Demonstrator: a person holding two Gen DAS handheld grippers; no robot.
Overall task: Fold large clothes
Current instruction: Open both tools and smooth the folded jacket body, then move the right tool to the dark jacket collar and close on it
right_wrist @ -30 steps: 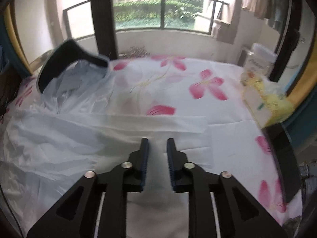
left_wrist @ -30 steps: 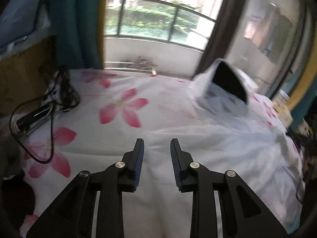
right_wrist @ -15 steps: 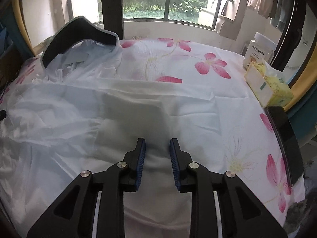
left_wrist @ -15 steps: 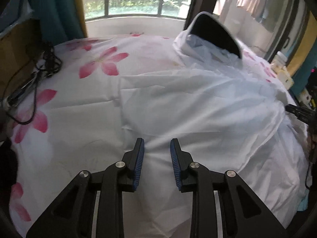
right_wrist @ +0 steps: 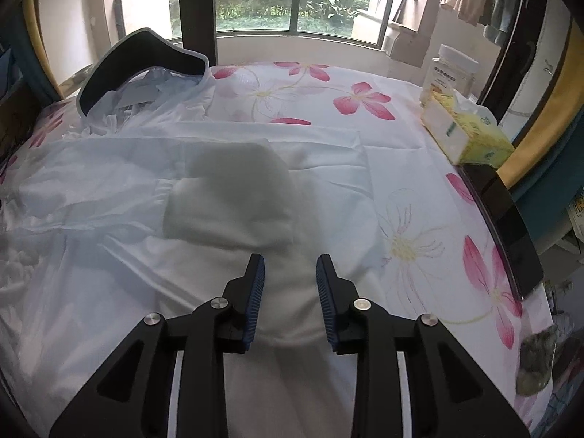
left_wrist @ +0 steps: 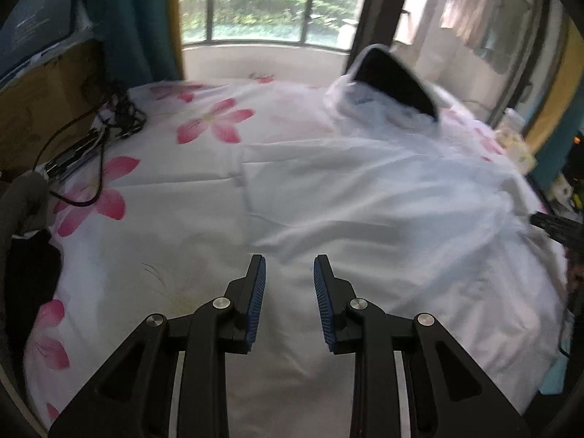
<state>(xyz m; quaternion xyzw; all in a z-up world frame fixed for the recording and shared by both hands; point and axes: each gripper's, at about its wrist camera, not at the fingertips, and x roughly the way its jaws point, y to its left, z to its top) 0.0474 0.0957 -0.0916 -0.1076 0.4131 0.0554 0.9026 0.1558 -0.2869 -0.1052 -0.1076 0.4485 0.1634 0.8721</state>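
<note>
No print is legible: the clear plastic jar's label point(right_wrist: 444, 79) and the yellow tissue pack's marks point(right_wrist: 487, 153), right of the jaws, blur.

white garment point(right_wrist: 109, 197), pink-flowered sheet point(right_wrist: 365, 102)

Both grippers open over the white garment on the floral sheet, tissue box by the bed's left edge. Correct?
Not quite: in the right wrist view the yellow tissue box sits at the bed's right edge. Both grippers are open above the white garment.
</note>
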